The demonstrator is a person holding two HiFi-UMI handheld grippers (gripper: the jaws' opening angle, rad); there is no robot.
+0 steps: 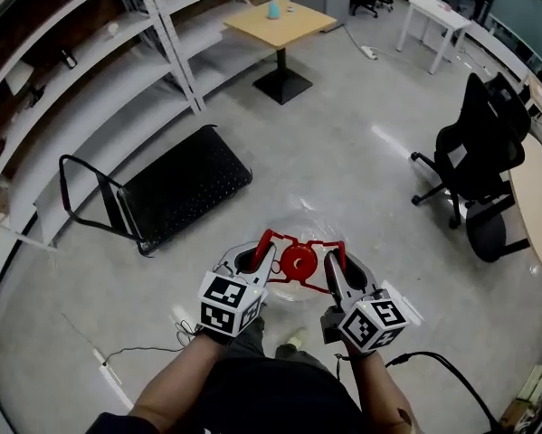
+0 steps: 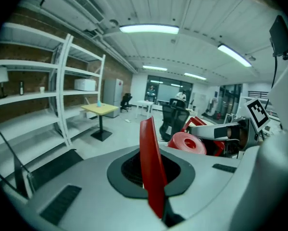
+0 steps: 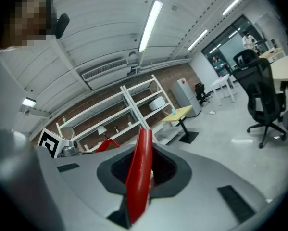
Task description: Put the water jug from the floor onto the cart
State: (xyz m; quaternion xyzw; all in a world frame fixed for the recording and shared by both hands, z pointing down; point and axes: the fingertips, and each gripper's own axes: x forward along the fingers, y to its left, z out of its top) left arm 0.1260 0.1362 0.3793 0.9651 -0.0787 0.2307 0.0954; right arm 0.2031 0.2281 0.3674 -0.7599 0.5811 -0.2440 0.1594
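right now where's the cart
Head view, left of centre: the cart stands beside the white shelving, up and left of the water jug.

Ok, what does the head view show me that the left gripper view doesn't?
Head view only: the jug's clear body, the cart's whole deck, a black cable on the floor. Left gripper view only: a close look at the red handle pinched edge-on in the left tool's shut jaws, plus ceiling lights. Both: the red cap, the right tool, the yellow table, an office chair.
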